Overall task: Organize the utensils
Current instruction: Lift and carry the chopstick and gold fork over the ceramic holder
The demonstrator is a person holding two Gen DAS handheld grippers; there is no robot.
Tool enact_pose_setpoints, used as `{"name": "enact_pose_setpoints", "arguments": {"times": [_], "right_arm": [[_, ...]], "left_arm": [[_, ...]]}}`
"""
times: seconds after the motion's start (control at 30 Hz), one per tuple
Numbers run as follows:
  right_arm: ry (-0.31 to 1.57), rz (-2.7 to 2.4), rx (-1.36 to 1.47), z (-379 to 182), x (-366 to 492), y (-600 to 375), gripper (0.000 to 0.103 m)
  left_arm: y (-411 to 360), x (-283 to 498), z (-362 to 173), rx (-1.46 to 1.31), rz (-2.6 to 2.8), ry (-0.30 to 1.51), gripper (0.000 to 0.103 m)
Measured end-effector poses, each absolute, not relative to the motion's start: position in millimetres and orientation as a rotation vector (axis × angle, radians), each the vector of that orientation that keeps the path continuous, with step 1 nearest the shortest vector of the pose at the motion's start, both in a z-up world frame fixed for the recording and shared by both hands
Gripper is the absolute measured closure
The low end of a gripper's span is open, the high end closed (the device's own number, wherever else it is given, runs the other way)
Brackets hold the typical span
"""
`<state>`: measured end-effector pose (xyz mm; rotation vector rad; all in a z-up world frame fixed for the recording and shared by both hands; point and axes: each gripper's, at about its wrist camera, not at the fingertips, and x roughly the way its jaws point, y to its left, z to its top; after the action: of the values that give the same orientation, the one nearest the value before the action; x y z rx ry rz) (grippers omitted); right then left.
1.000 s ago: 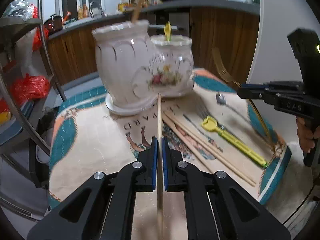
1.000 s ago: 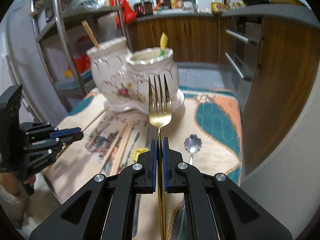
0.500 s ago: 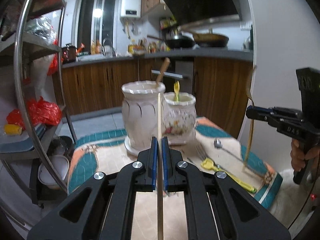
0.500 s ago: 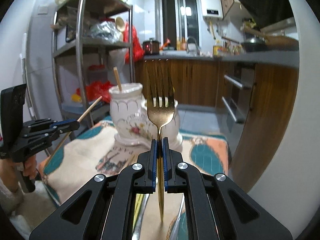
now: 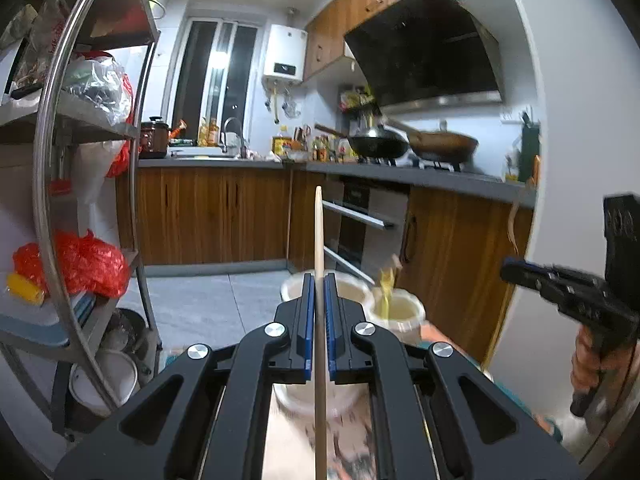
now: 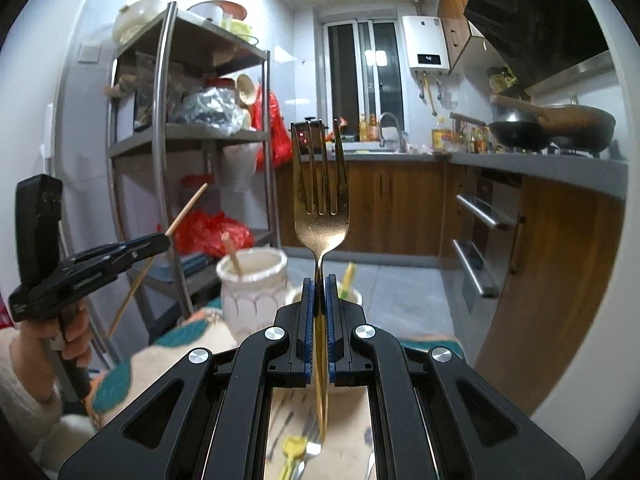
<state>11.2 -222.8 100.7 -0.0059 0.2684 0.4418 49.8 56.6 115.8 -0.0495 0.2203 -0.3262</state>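
Right wrist view: two white ceramic jars stand side by side on the patterned cloth [image 6: 168, 350] over the tabletop. The taller jar [image 6: 251, 294], ribbed with a scalloped rim, holds one wooden stick leaning inside. The shorter jar [image 6: 351, 298], just right of the taller jar and partly hidden behind the fingers, holds one yellow plastic utensil [image 6: 347, 276]. The right hand-held gripper [image 6: 319, 320] is clamped on the neck of a gold metal fork [image 6: 320, 216], four tines upright, raised above and in front of the shorter jar. Left of the taller jar, the left hand-held gripper [image 6: 158, 242] pinches one thin wooden chopstick [image 6: 188, 212], tilted. On the cloth in front of the jars lie a yellow-handled utensil [image 6: 294, 450] and blurred metal pieces I cannot count. In the left wrist view, the left hand-held gripper [image 5: 319, 320] grips the chopstick [image 5: 319, 240] upright over the taller jar [image 5: 352, 288]; the shorter jar [image 5: 398, 312] sits beside it.
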Motion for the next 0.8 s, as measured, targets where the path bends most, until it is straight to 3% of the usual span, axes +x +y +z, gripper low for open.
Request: {"name": "enact_pose_setpoints", "arguments": {"times": [0.37, 0.8], "right_arm": [[0.217, 0.467, 0.057, 138, 64, -216, 0.097], [0.221, 0.472, 0.082, 135, 97, -203, 0.097]], "left_arm": [[45, 131, 156, -0.141, -0.337, 0.140, 0.098], [38, 189, 126, -0.225, -0.304, 0.170, 0.098]]}}
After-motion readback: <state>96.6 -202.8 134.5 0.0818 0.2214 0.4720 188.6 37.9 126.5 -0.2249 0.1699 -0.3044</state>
